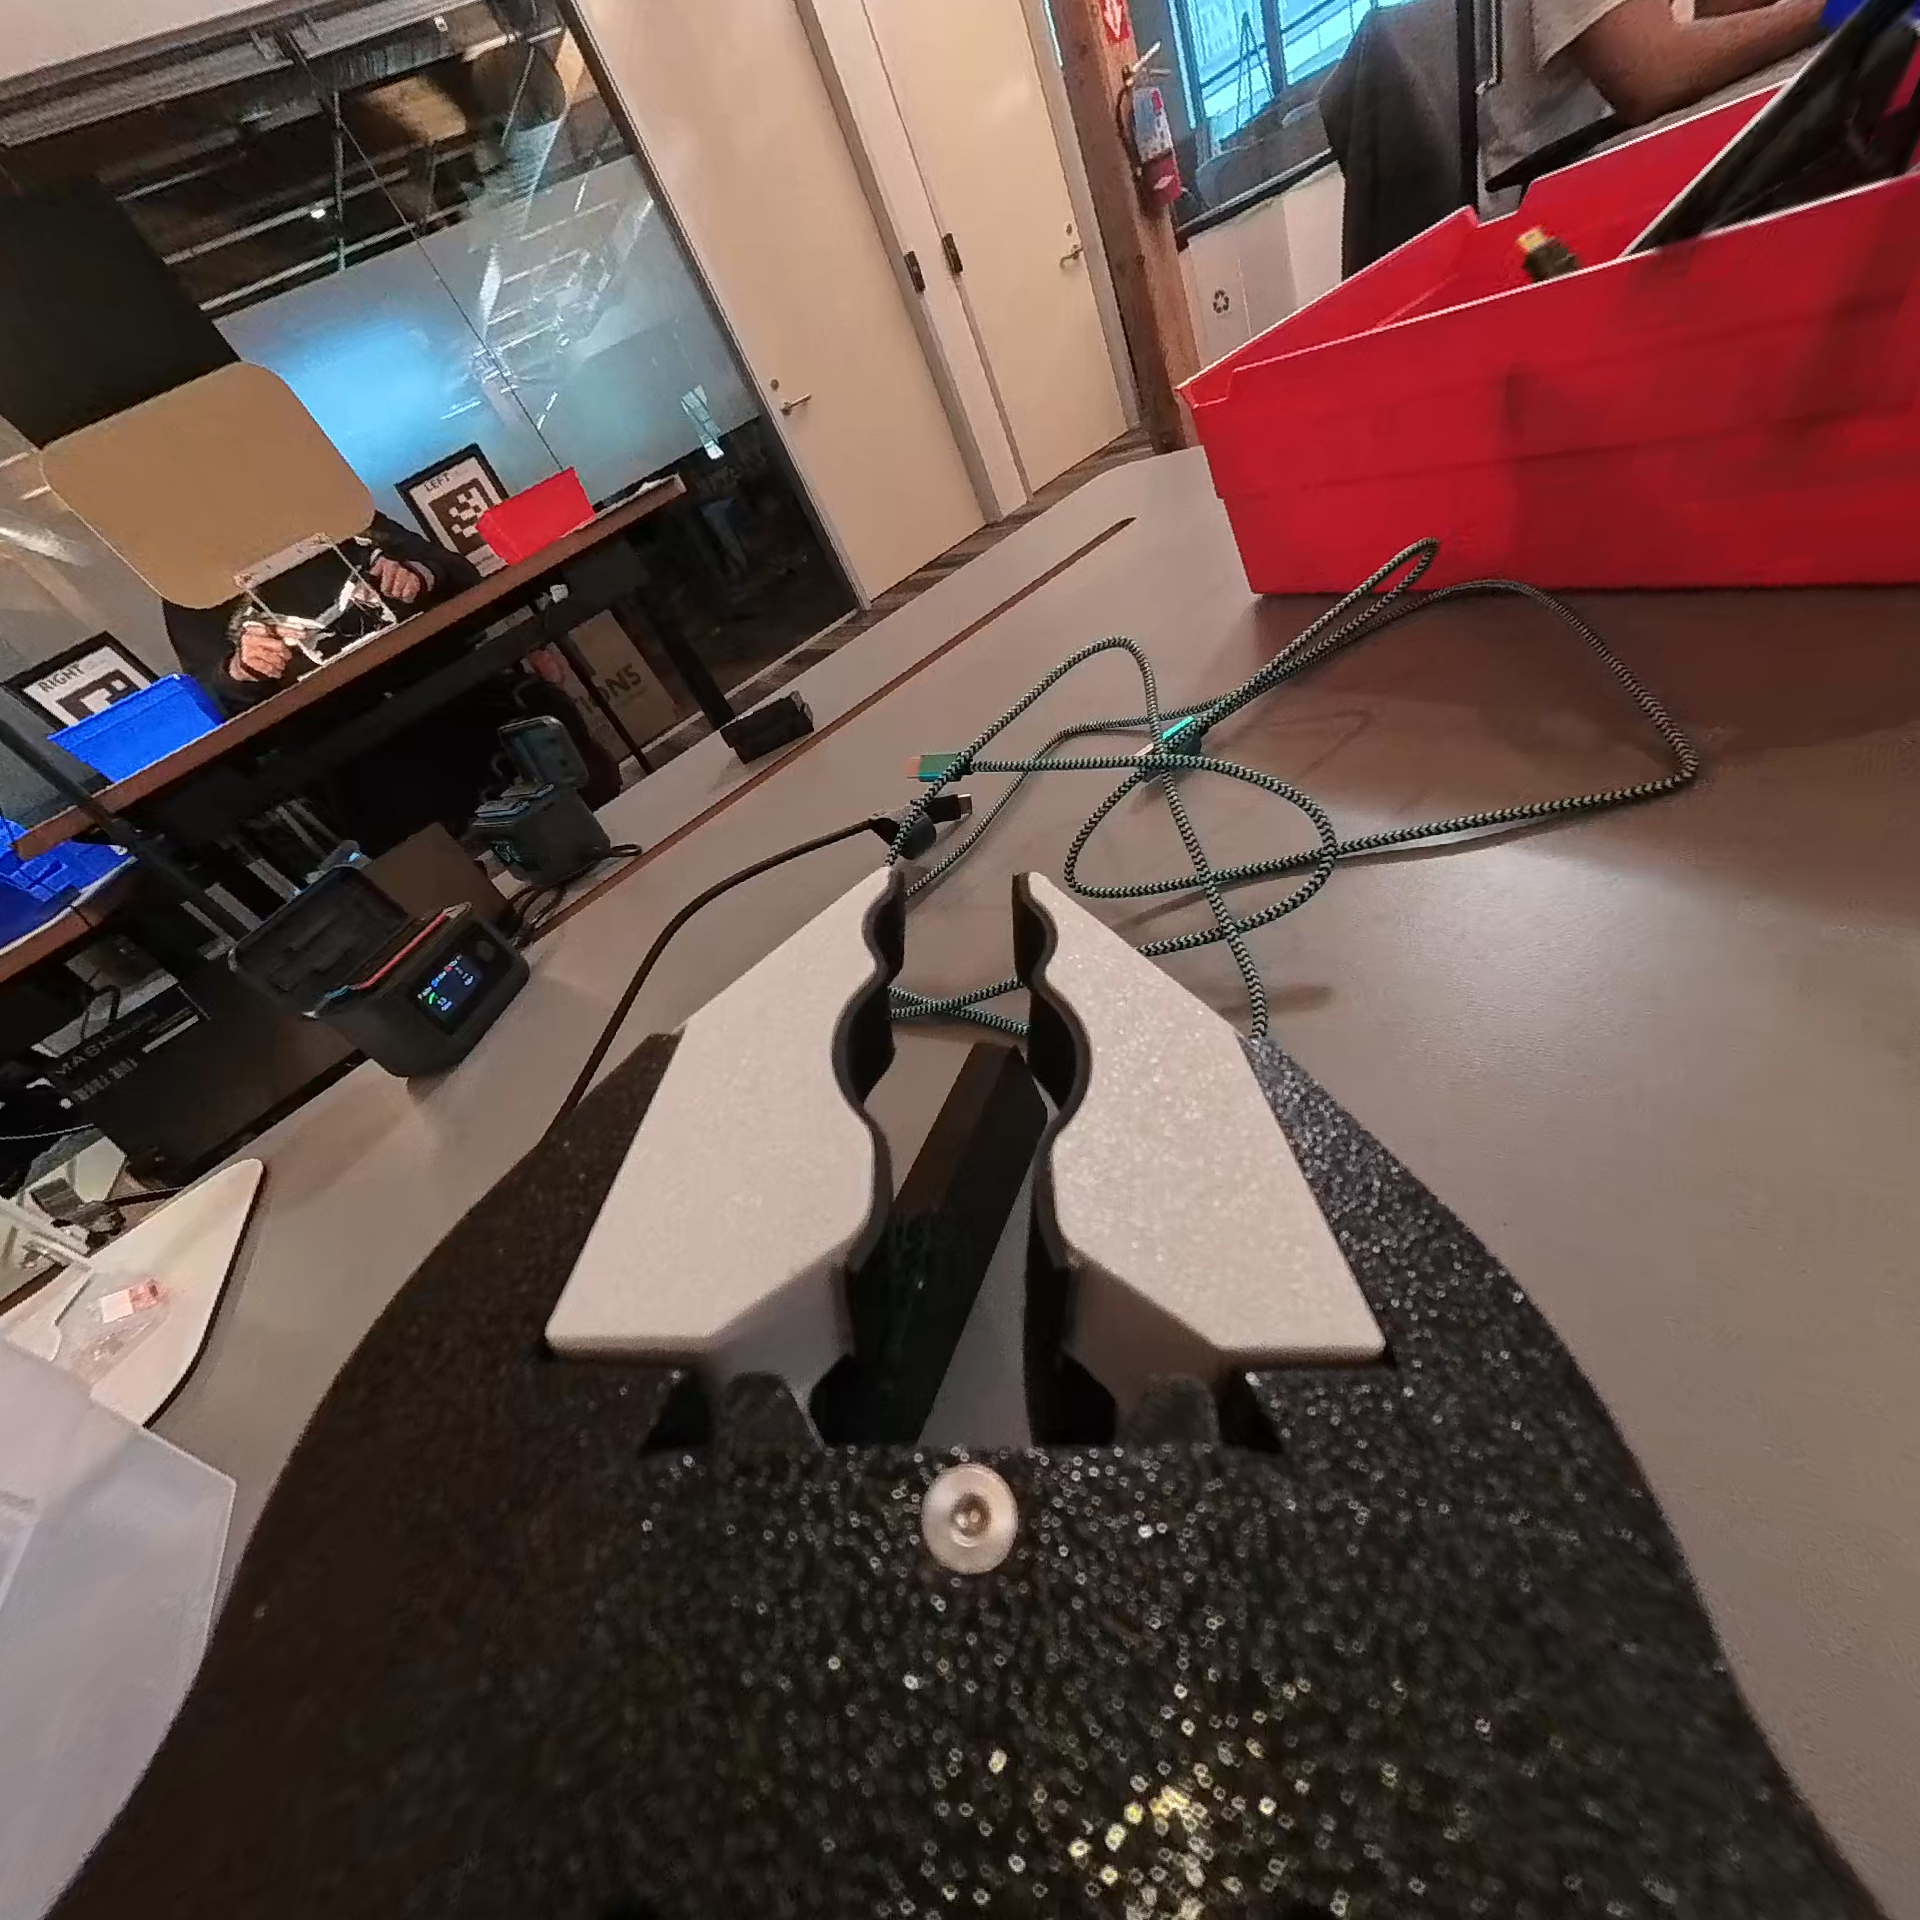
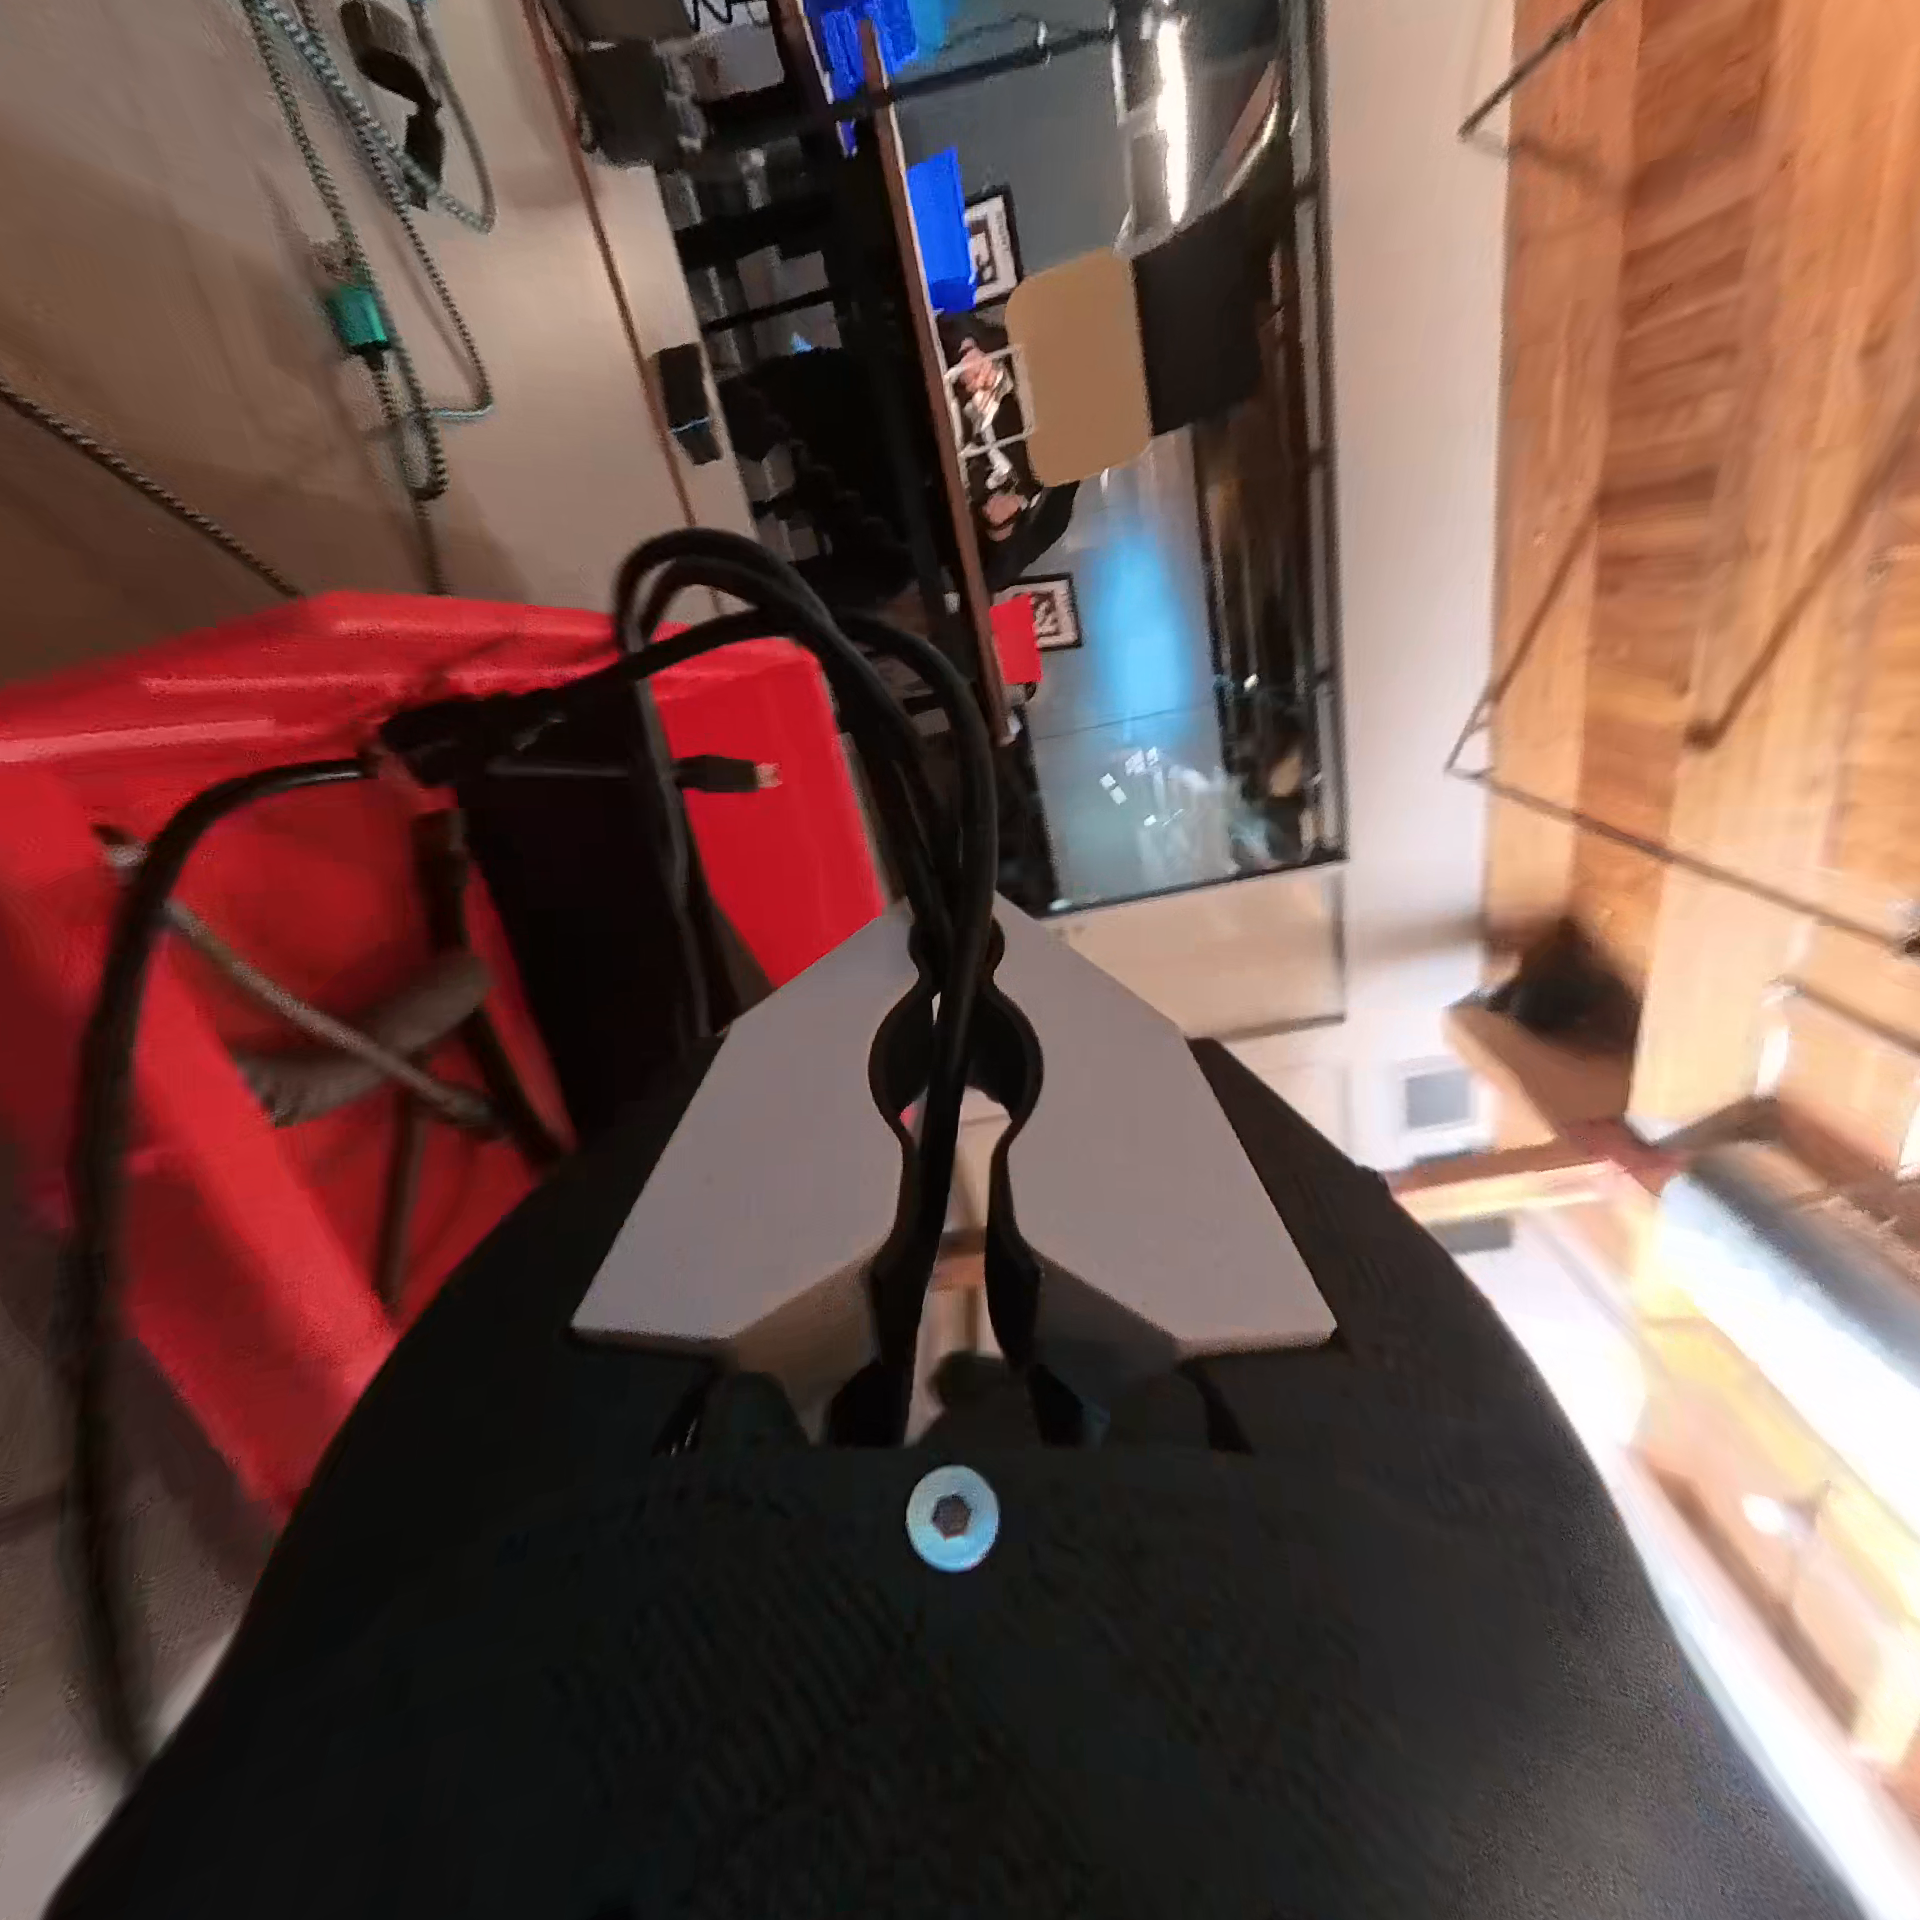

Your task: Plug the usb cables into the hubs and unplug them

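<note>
Your left hand-held gripper (image 1: 956,914) sits narrowly parted on the desk (image 1: 1558,1143), gripping nothing; braided cables (image 1: 1195,790) tangle just ahead, before the red bin (image 1: 1558,436). Your right hand-held gripper (image 2: 954,940) pinches black cables (image 2: 971,790) above that bin.

Left wrist view: set low, close above the grey table (image 1: 1558,1039), facing forward along its fingers toward the red bin (image 1: 1558,436) and braided cables (image 1: 1195,831).
Right wrist view: rolled sideways, close beside the same red bin (image 2: 260,935).
Shared: bin, braided cables (image 2: 395,343), table, background desks.
</note>
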Demonstrator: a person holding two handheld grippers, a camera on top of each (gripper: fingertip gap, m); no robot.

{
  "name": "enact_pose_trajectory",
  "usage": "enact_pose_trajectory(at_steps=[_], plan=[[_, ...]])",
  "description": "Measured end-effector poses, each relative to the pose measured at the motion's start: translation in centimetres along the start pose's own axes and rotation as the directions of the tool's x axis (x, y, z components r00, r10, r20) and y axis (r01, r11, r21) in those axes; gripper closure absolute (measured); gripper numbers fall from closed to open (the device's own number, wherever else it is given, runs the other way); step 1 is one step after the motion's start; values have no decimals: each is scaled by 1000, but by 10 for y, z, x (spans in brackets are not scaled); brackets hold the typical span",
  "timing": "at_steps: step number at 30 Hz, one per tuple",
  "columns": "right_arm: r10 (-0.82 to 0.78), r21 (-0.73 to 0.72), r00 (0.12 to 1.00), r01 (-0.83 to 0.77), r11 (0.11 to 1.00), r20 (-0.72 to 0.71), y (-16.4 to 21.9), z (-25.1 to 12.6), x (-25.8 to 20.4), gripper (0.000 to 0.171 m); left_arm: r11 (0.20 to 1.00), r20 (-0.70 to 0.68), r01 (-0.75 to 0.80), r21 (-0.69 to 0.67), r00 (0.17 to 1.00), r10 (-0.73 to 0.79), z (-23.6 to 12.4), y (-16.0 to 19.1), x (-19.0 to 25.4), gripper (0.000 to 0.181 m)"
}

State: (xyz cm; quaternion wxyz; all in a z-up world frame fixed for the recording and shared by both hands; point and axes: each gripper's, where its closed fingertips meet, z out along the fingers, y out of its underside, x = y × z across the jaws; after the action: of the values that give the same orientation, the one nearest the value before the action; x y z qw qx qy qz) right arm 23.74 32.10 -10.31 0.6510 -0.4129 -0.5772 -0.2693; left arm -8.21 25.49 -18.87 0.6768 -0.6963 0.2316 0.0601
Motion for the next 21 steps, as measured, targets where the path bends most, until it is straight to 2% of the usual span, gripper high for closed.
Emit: enact_pose_trajectory(at_steps=[4, 8, 10, 13, 16, 18, 21], plan=[[90, -98, 989, -79, 992, 119, 25, 2, -38, 171, 1000, -3, -3, 0, 1000, 3, 0, 0, 1, 164], [194, -258, 912, -102, 961, 362, 48, 3, -81, 171, 1000, -8, -5, -2, 1000, 5, 0, 0, 2, 164], [299, -366, 815, -116, 924, 497, 56, -1, -101, 171, 1000, -10, -7, -3, 1000, 7, 0, 0, 2, 165], [453, -492, 609, -115, 863, 651, 61, -12, -126, 171, 1000, -13, -12, -6, 1000, 11, 1, 1, 3, 165], [542, -575, 445, -70, 815, 713, 61, -21, -127, 171, 1000, -10, -9, -4, 1000, 9, 0, 0, 3, 165], [625, -650, 365, -69, 757, 690, 58, -24, -112, 154, 1000, -8, -2, -3, 1000, 2, 0, 0, 2, 164], [677, -688, 345, -112, 717, 650, 46, -21, -65, 122, 1000, 1, 15, 1, 1000, -15, -1, 0, -1, 163]])
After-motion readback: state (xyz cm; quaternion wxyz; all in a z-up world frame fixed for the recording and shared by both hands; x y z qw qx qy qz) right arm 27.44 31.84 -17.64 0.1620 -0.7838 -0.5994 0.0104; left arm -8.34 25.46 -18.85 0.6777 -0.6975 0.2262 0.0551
